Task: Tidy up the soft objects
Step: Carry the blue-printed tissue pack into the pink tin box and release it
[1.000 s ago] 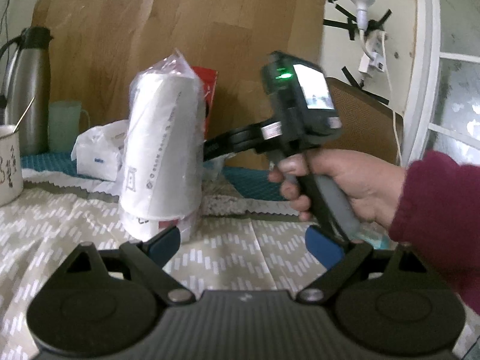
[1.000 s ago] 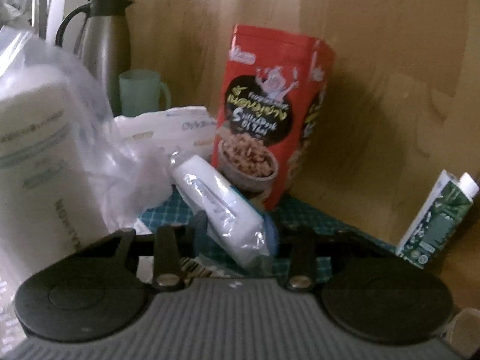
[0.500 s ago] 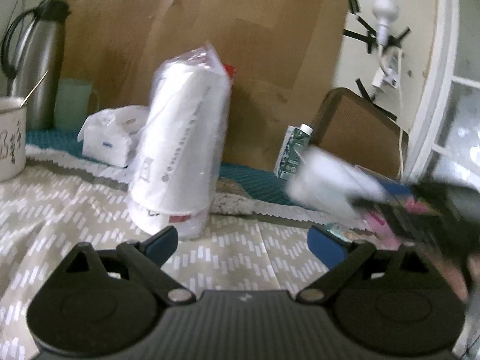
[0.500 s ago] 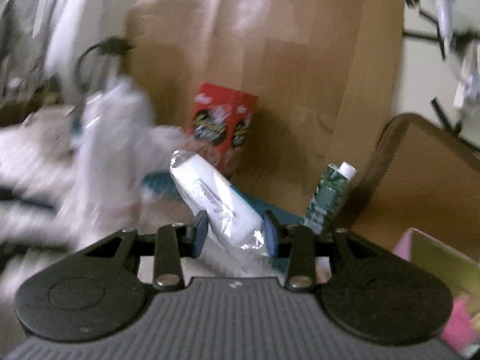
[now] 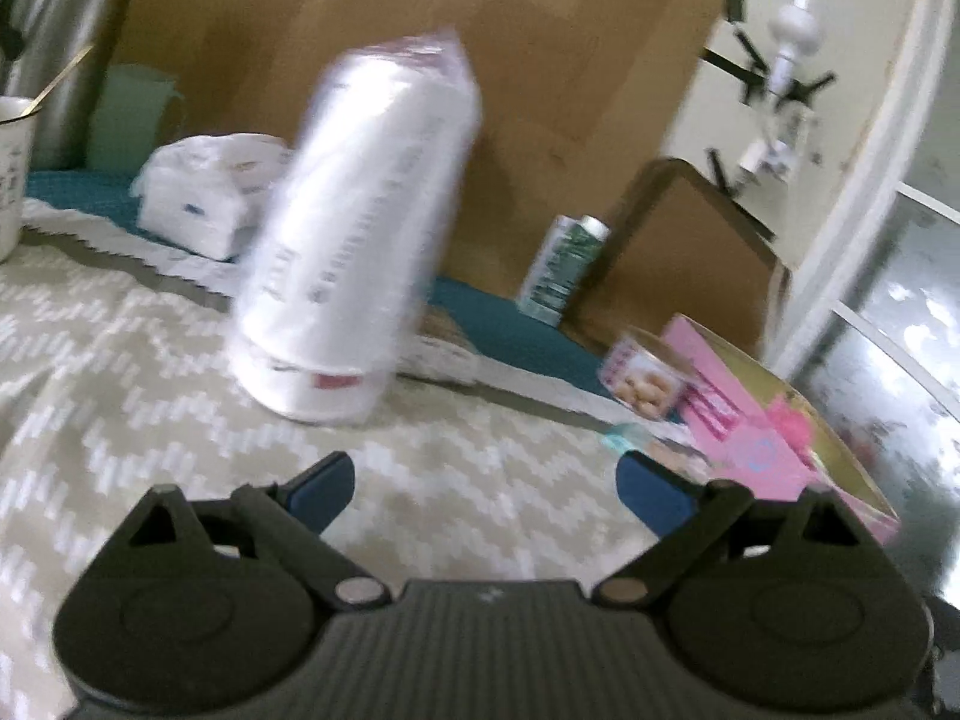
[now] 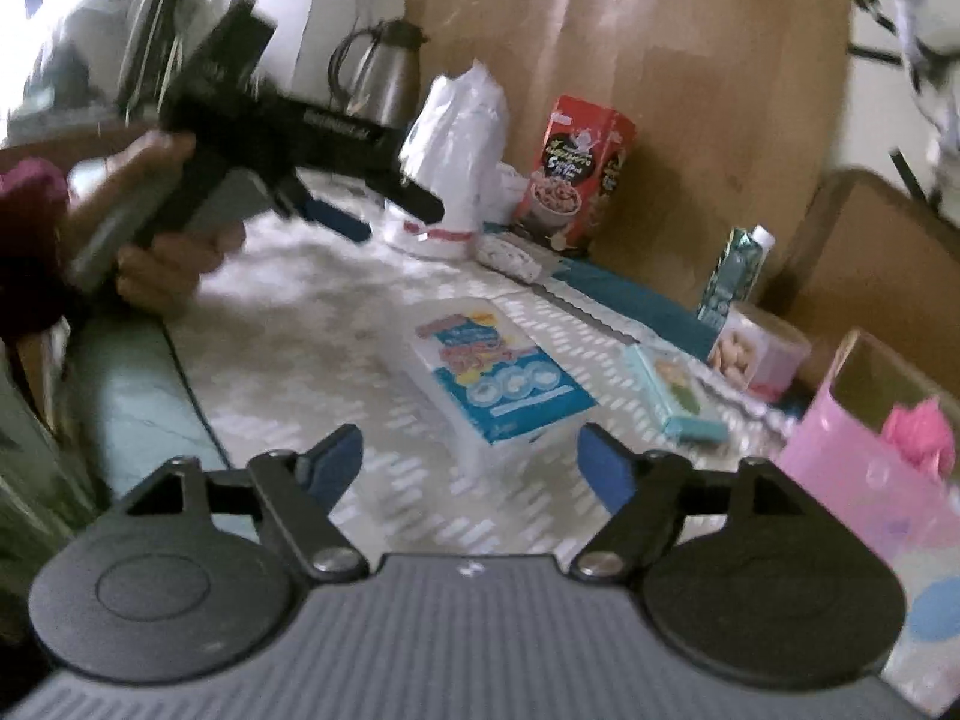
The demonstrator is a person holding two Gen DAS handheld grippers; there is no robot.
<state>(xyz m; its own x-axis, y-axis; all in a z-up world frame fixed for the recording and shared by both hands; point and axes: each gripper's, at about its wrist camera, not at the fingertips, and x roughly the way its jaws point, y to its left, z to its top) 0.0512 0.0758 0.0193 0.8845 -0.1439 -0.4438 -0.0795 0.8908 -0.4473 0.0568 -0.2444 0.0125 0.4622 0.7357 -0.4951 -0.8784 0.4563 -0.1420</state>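
The right gripper (image 6: pixel 468 462) stands wide with nothing between its blue pads; its jaws have just been opening, and the small wrapped pack it carried a moment ago is gone from them. Where that pack landed I cannot tell. The pink box (image 6: pixel 870 468) sits just to the gripper's right with something pink inside, so it likely serves as the bin for soft goods. Ahead of the pads lies a flat blue-and-white packet (image 6: pixel 504 378), probably the next soft item within easy reach.

The left gripper (image 5: pixel 486 486) is also wide and empty, aimed at the tall bagged roll (image 5: pixel 360 228), which stands upright and apart from the pads. In the right view a hand (image 6: pixel 162 252) holds that gripper just short of the roll.

Everything rests on a desk under a beige patterned cloth (image 5: pixel 150 372), with a teal mat behind. A red snack bag (image 6: pixel 576 174) and a green carton (image 6: pixel 732 270) stand against a cardboard sheet (image 5: pixel 420 18); a steel flask (image 6: pixel 378 78) is at the back.
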